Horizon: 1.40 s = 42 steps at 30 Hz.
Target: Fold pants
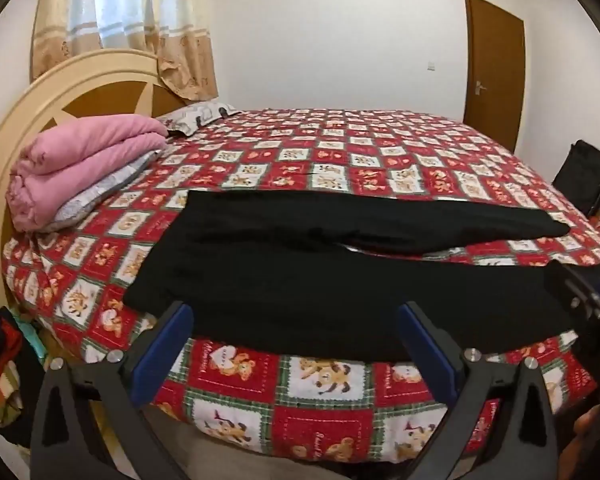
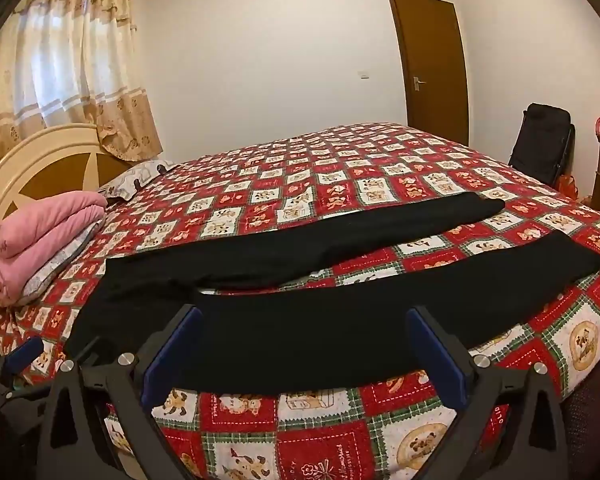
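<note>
Black pants (image 1: 340, 280) lie spread flat on the bed, waist at the left, two legs running right with a gap between them; they also show in the right wrist view (image 2: 320, 320). My left gripper (image 1: 296, 312) is open and empty at the near edge of the near leg. My right gripper (image 2: 304, 316) is open and empty at the near edge of the same leg, further right. The right gripper shows at the right edge of the left wrist view (image 1: 592, 300), and the left gripper shows at the lower left of the right wrist view (image 2: 24, 354).
A red bear-patterned bedspread (image 1: 320, 392) covers the bed. A folded pink quilt (image 1: 80, 164) and a pillow (image 1: 198, 114) lie by the headboard (image 1: 60, 92). A black chair (image 2: 540, 144) and a brown door (image 2: 432, 64) stand beyond the far side.
</note>
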Motion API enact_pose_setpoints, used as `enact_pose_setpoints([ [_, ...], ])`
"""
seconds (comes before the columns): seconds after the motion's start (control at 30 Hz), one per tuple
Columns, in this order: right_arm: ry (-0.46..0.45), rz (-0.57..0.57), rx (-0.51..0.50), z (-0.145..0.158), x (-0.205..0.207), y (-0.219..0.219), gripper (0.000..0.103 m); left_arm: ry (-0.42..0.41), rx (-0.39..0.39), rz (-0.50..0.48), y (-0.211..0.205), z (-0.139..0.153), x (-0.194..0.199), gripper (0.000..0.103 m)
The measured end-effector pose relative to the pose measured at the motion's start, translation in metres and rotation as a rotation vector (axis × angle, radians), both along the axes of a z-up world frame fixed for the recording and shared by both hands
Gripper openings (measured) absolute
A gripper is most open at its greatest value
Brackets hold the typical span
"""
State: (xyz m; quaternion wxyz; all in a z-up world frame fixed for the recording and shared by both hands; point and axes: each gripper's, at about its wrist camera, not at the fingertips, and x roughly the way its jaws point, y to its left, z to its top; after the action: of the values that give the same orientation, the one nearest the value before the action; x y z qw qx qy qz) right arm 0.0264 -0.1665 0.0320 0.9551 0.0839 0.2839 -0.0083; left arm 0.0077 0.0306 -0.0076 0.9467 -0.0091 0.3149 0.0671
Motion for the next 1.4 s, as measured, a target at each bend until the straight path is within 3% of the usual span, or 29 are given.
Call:
enact_pose_setpoints([
  [0.27, 0.008, 0.005, -0.012, -0.0015, 0.0014, 0.0015, 0.102, -0.024, 0.043, -0.032, -0.0096, 0.0057, -0.0009, 0.103],
  [1.4, 0.017, 0.003, -0.008, -0.0061, 0.0011, 0.0019, 0.102, -0.001, 0.039, -0.028, -0.0046, -0.0017, -0.0001, 0.103],
])
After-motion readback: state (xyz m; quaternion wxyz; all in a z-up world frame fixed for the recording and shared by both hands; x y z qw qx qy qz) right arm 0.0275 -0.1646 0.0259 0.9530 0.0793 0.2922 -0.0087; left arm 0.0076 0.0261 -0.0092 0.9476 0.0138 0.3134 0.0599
